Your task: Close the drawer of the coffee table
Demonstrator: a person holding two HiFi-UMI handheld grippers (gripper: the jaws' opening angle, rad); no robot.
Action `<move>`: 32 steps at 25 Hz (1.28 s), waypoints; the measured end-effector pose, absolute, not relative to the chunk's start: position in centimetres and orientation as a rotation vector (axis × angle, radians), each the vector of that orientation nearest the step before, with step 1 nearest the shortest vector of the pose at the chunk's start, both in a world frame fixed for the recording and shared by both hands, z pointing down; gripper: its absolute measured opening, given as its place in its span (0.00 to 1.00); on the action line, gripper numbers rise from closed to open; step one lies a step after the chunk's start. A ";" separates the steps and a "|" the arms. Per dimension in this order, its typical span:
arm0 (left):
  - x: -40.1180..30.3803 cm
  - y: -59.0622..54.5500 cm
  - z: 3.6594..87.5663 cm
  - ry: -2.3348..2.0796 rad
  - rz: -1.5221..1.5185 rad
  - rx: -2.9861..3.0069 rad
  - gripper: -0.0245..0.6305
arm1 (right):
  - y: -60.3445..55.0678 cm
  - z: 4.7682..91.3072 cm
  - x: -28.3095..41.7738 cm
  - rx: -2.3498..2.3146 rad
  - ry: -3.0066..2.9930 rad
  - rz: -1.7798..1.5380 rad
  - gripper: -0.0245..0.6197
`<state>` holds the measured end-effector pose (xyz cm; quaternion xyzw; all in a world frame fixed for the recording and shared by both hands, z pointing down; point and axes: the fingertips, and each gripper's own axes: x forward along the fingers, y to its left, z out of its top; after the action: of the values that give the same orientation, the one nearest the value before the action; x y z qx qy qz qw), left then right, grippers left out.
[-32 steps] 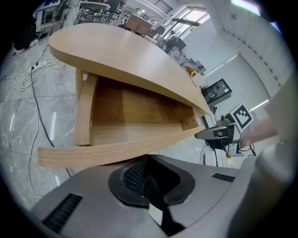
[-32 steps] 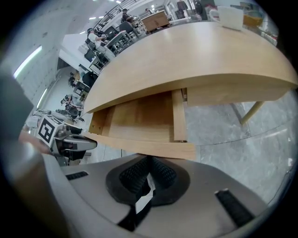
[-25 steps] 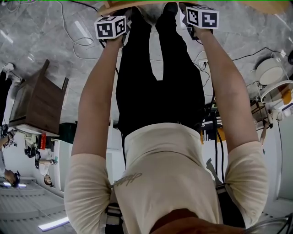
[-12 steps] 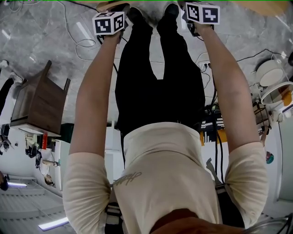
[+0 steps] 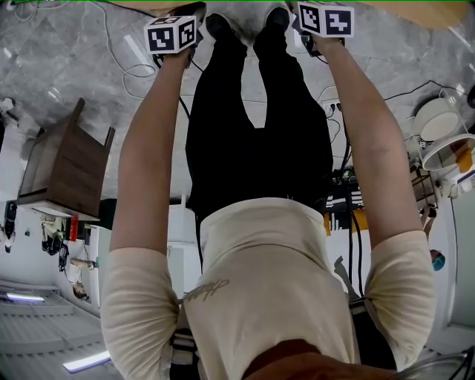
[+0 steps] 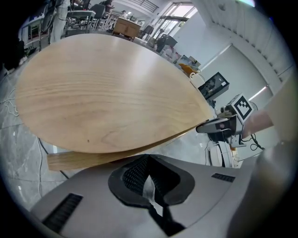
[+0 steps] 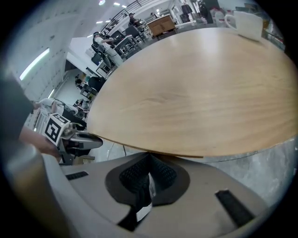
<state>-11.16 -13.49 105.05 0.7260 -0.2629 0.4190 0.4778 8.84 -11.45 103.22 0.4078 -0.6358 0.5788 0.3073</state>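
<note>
The coffee table's round light-wood top [image 6: 107,93] fills both gripper views [image 7: 200,93]. Beneath its near rim a light-wood slab, the drawer front [image 6: 88,159], shows at the tip of my left gripper [image 6: 148,158], which is shut with nothing between its pads. My right gripper [image 7: 149,159] is shut too, its tip right under the top's rim; whether it touches the wood is hidden. In the head view both arms reach to the top edge, where only the marker cubes [image 5: 171,33] [image 5: 326,18] and a sliver of the table [image 5: 438,11] show.
A white mug [image 7: 244,23] stands on the table's far side. On the marbled floor sit a dark wooden cabinet [image 5: 63,163], loose cables [image 5: 133,67] and white round objects [image 5: 438,115]. The person's legs [image 5: 252,111] stand between the two arms.
Both marker cubes have moved toward the top edge of the head view. The wooden edge beside the left cube has slid almost out of sight.
</note>
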 end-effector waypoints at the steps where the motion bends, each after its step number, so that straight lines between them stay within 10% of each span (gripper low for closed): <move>1: -11.1 -13.6 105.0 -0.642 1.026 1.772 0.04 | -11.6 103.2 8.9 1.075 -1.682 1.531 0.03; 32: -7.4 -10.2 96.8 -0.564 1.016 1.710 0.04 | -4.2 95.3 11.4 0.968 -1.703 1.554 0.03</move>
<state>-7.44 -10.24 96.81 0.7108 -0.2344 0.4223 0.5114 11.44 -4.25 95.31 0.3674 -0.6464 0.5897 0.3154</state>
